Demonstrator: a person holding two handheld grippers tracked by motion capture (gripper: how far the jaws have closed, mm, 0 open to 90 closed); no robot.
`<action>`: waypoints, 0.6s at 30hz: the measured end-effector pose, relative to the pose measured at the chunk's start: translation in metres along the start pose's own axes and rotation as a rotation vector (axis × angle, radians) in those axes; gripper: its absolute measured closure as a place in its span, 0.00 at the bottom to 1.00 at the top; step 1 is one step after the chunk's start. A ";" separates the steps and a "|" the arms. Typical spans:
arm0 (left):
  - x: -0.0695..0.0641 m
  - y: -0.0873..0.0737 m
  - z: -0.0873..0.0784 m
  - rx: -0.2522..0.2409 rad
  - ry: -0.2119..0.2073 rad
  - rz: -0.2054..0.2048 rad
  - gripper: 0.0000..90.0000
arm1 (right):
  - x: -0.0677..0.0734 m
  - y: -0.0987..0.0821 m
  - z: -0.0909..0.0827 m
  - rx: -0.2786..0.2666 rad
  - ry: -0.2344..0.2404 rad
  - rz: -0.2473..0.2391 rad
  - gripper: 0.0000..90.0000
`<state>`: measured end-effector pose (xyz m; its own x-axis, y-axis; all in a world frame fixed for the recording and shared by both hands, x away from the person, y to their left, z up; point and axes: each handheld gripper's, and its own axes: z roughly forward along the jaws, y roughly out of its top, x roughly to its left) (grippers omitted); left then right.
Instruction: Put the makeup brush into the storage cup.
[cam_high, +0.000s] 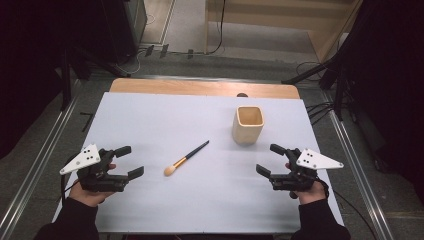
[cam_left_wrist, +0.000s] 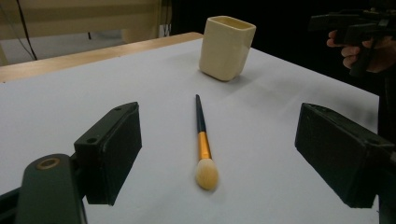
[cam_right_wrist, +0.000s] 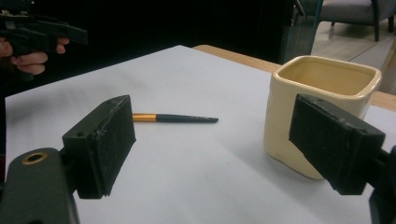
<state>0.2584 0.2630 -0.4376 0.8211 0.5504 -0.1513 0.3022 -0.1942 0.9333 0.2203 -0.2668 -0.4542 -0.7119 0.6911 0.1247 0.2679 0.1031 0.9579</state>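
A makeup brush (cam_high: 186, 158) with a dark handle, orange ferrule and pale tip lies on the white table cover (cam_high: 150, 120), tip toward the near left. A cream square cup (cam_high: 247, 124) stands upright to its right, farther back. My left gripper (cam_high: 129, 161) is open near the front left, jaws pointing at the brush (cam_left_wrist: 202, 140), nothing between them. My right gripper (cam_high: 269, 159) is open at the front right, just in front of the cup (cam_right_wrist: 299, 112). In the right gripper view the brush (cam_right_wrist: 175, 118) lies beyond the left jaw.
The wooden table edge (cam_high: 200, 87) shows behind the white cover. Metal rails run along both sides of the table on the floor. Cables and dark stands sit at the back. Open cover lies between the two grippers.
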 end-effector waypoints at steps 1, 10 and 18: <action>0.000 0.000 0.000 0.001 -0.002 0.001 0.17 | 0.000 0.000 0.000 0.002 -0.002 -0.003 0.17; 0.000 0.000 0.000 0.008 -0.002 0.001 0.17 | 0.000 0.000 0.001 0.008 -0.001 0.001 0.17; -0.002 0.001 -0.001 0.007 -0.005 0.004 0.17 | 0.000 0.000 0.000 0.011 -0.003 0.005 0.17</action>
<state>0.2569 0.2626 -0.4364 0.8247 0.5455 -0.1493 0.3026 -0.2024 0.9314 0.2205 -0.2667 -0.4547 -0.7086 0.6939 0.1282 0.2780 0.1076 0.9545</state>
